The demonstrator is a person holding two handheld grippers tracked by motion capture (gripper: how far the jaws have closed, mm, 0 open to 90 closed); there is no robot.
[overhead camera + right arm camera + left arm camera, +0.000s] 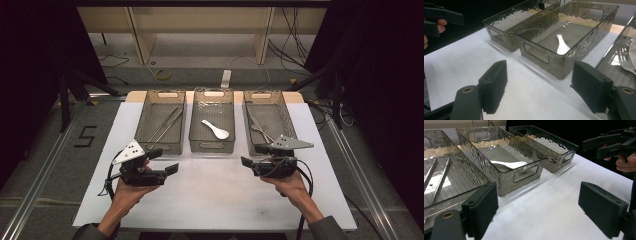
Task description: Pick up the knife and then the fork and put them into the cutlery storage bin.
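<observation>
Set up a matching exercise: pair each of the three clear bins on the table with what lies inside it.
Things:
1. left bin
2. middle bin
3. right bin

Contents:
A. a fork
B. two thin metal sticks
C. a white spoon

Pairs: 1-B, 2-C, 3-A
</observation>
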